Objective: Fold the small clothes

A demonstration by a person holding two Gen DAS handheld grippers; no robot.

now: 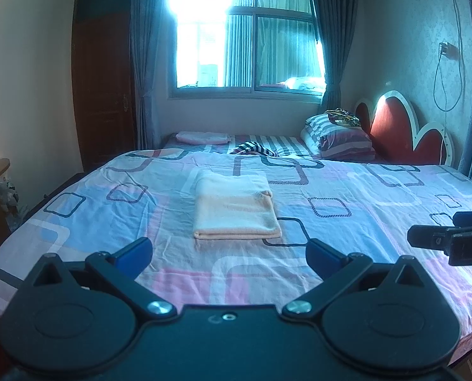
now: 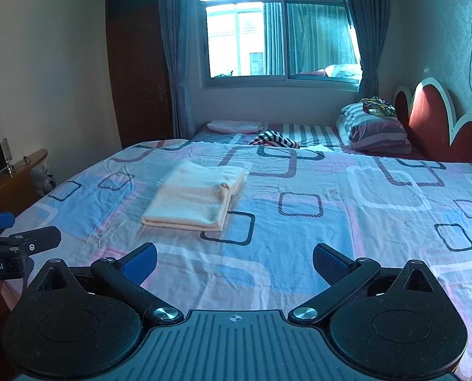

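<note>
A pale peach garment [image 1: 236,206] lies folded in a neat rectangle on the patterned bedsheet [image 1: 347,190]; it also shows in the right wrist view [image 2: 194,198]. My left gripper [image 1: 229,250] is open and empty, hovering just short of the garment's near edge. My right gripper [image 2: 236,258] is open and empty, to the right of and nearer than the garment. The right gripper shows at the right edge of the left wrist view [image 1: 451,238], and the left gripper at the left edge of the right wrist view [image 2: 13,241].
A striped black-and-white cloth [image 1: 255,149] and a pink folded item [image 1: 201,137] lie at the far side of the bed. Striped pillows [image 1: 337,136] and a red headboard [image 1: 404,130] stand far right. A wooden cabinet [image 2: 10,177] stands at left.
</note>
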